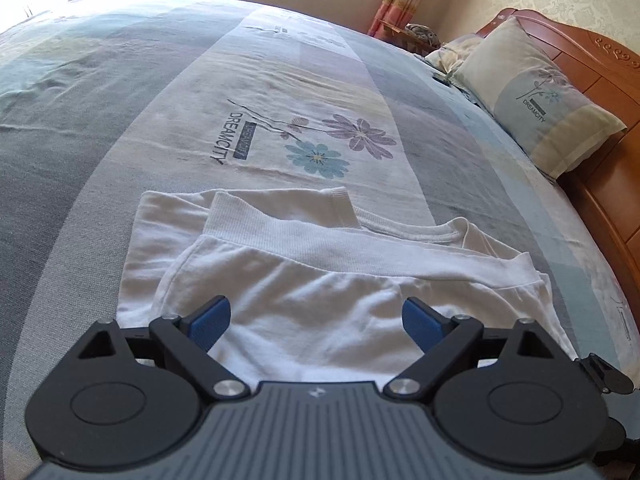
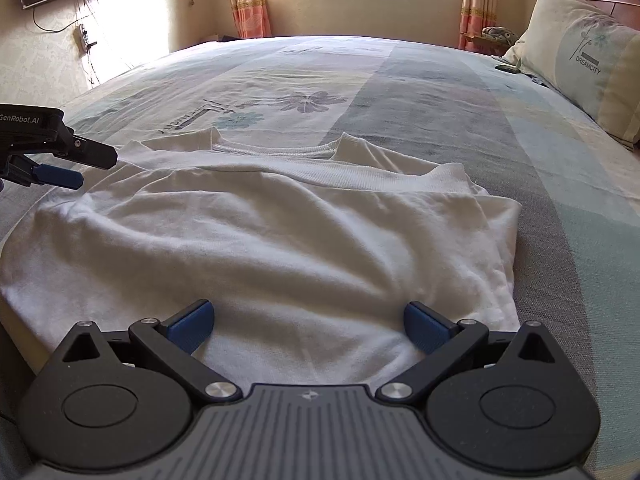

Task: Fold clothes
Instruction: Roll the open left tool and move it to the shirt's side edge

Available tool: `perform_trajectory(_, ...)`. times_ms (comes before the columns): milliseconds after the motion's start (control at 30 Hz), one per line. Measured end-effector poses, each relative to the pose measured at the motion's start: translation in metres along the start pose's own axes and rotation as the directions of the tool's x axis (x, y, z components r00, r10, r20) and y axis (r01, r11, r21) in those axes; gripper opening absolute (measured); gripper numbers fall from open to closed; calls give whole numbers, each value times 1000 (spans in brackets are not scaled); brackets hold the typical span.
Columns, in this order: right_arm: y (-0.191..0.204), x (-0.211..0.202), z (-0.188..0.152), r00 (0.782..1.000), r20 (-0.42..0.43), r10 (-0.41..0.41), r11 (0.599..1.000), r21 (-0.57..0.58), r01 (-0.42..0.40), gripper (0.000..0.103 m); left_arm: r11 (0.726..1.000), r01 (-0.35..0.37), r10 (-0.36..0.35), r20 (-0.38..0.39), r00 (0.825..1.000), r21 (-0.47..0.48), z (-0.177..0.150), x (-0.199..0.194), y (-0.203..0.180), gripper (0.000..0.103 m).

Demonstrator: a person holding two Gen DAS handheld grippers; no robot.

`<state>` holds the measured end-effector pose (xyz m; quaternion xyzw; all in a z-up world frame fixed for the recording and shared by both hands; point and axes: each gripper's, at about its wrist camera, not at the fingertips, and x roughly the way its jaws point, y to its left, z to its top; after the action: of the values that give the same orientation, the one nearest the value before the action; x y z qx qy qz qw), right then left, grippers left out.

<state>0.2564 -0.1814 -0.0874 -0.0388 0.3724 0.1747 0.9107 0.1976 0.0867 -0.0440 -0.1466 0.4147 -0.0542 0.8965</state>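
White shirt (image 2: 280, 232) is lying on the bedspread (image 2: 440, 80), hem folded up near the collar, sleeves tucked in. We're hovering both grippers over it, left gripper (image 1: 316, 320) and right gripper (image 2: 308, 320) wide open, gripping nothing. Judging one crosswise fold remaining.

The left gripper (image 1: 316, 320) is held low and level, its two blue-padded fingers (image 1: 210, 322) spread wide apart with nothing between them. The right gripper (image 2: 310, 324) is held the same way, fingers (image 2: 426, 326) spread and empty. In the right wrist view, the left gripper sits off to the left, pointing right.
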Motion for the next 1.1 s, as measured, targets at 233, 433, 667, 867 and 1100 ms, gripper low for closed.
perform_trajectory(233,-8,-14,7,999,9,44,993,108,-45,103,999,11,-12,26,1000,33,-3,-24,-10,93)
perform_trajectory(433,-3,-41,12,997,57,56,984,169,-65,103,998,28,-31,57,998,54,-13,-53,-23,93)
perform_trajectory(667,16,-89,10,984,139,115,981,142,-135,103,993,86,-93,86,992,79,-24,-73,-38,93)
perform_trajectory(867,25,-118,4,984,157,82,989,110,-100,103,990,66,-73,52,996,128,-22,-42,-46,93)
perform_trajectory(1100,17,-122,-4,987,155,45,984,166,-71,103,988,58,-51,-49,997,143,-29,-6,-38,93)
